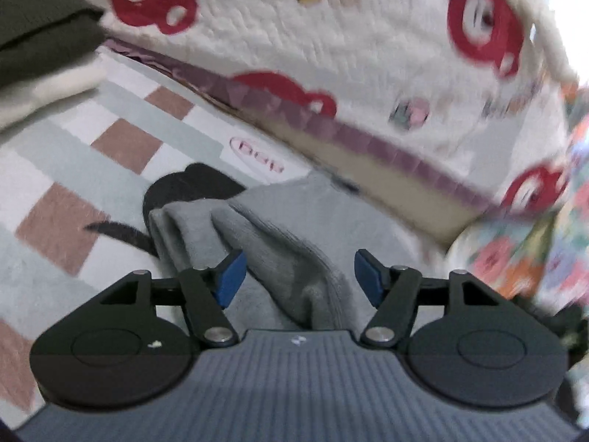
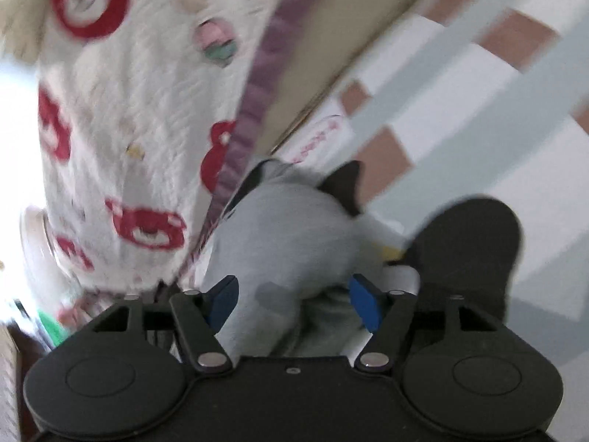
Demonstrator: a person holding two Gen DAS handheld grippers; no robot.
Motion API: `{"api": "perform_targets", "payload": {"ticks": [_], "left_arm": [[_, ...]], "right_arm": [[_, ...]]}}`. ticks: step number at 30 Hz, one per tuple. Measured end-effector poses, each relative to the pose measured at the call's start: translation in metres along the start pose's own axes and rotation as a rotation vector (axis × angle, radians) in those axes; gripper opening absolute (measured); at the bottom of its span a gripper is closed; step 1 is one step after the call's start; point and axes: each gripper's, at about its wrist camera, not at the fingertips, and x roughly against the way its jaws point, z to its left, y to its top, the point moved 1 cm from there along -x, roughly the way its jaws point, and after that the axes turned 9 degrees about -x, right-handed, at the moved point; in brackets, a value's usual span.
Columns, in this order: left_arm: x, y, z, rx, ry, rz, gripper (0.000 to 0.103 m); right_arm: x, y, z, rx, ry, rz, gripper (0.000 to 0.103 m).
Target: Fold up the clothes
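A: Left wrist view: the left gripper (image 1: 296, 274) stands with its blue pads (image 1: 230, 280) well apart. A grey garment (image 1: 287, 243) lies bunched between them, its folds running from the near edge out onto the sheet (image 1: 73, 169).

B: Do the pads press on the cloth?

A: No. The left pad sits just against a fold, the right pad is clear of it, so nothing is gripped.

B: What is around the garment?

A: The sheet is pale green and white with pink squares and a black printed shape (image 1: 184, 184) just beyond the cloth. Farther off, a white blanket (image 1: 331, 44) with red prints hangs across the far side, edged by a purple band (image 1: 368, 140). A dark folded pile (image 1: 33, 25) sits at the far left, and a flowered cloth (image 1: 515, 254) lies at the right.

B: And the right wrist view?

A: Blurred. The right gripper (image 2: 294, 302) is also wide open, with the grey garment (image 2: 287, 228) heaped between and beyond its pads (image 2: 362, 304). The cloth fills the gap, but neither pad pinches it.

B: Anything beside it?

A: The white blanket (image 2: 140, 118) rises at the left, the sheet (image 2: 478, 118) spreads to the right, and a black print (image 2: 475, 243) lies near right of the garment.
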Motion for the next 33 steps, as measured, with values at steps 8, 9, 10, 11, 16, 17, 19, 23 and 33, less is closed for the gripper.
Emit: {"api": "perform_targets", "payload": {"ticks": [8,9,10,11,16,17,19,23,33], "left_arm": [[-0.005,-0.018,0.013,-0.077,0.129,0.054,0.076],[-0.005,-0.017,0.015,-0.071,0.135,0.063,0.079],[-0.006,-0.017,0.018,-0.057,0.13,0.073,0.079],[-0.007,-0.017,0.02,-0.039,0.119,0.082,0.079],[-0.016,-0.023,0.056,0.209,-0.031,0.112,0.08],[-0.019,-0.026,0.064,0.261,-0.064,0.113,0.08],[-0.024,-0.031,0.073,0.326,-0.108,0.108,0.08],[-0.036,-0.038,0.071,0.339,-0.161,0.087,0.079],[-0.025,-0.028,0.031,0.075,-0.097,0.01,0.038]], "right_arm": [[-0.017,-0.001,-0.002,0.04,-0.147,-0.012,0.09],[-0.018,-0.003,-0.008,0.026,-0.145,-0.013,0.091],[-0.02,-0.005,-0.014,-0.003,-0.133,-0.013,0.095],[-0.021,-0.006,-0.022,-0.038,-0.118,-0.015,0.097],[-0.038,-0.01,-0.052,-0.217,-0.004,0.016,0.101],[-0.041,-0.01,-0.054,-0.233,0.015,0.017,0.101],[-0.048,-0.01,-0.052,-0.222,0.034,0.009,0.101],[-0.063,-0.003,-0.037,-0.116,0.032,-0.028,0.102],[-0.066,0.012,0.046,0.492,-0.004,-0.119,0.075]]}}
